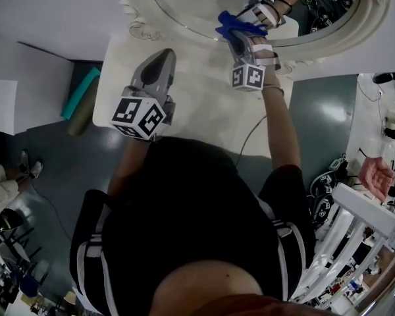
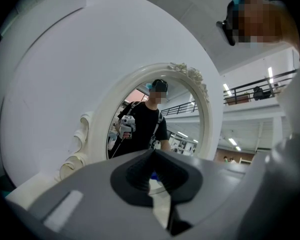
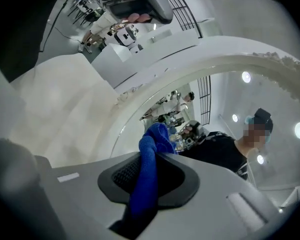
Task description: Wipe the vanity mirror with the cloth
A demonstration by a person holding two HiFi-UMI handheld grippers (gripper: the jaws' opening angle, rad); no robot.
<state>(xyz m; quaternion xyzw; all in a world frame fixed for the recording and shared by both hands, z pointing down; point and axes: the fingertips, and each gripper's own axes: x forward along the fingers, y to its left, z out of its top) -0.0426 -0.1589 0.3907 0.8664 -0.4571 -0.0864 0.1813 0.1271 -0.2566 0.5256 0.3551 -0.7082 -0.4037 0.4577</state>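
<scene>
Where the cloth sits: soft blue microfibre cloth (image 3: 146, 184), bunched at the near edge of the oval white-framed vanity mirror (image 1: 184, 5).
Right gripper (image 1: 249, 41): jaws pinching the cloth's middle.
Left gripper (image 1: 157, 64): jaws pressed together, empty, over the white tabletop (image 1: 197, 114).
Handling: light, limp, compressible; probably best gripped mid-bunch, with folds protruding.

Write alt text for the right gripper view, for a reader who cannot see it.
The right gripper has its jaws shut on a blue cloth, whose bunched end pokes out toward the glass of a vanity mirror with an ornate white frame. The glass reflects a person in a black top.
</scene>
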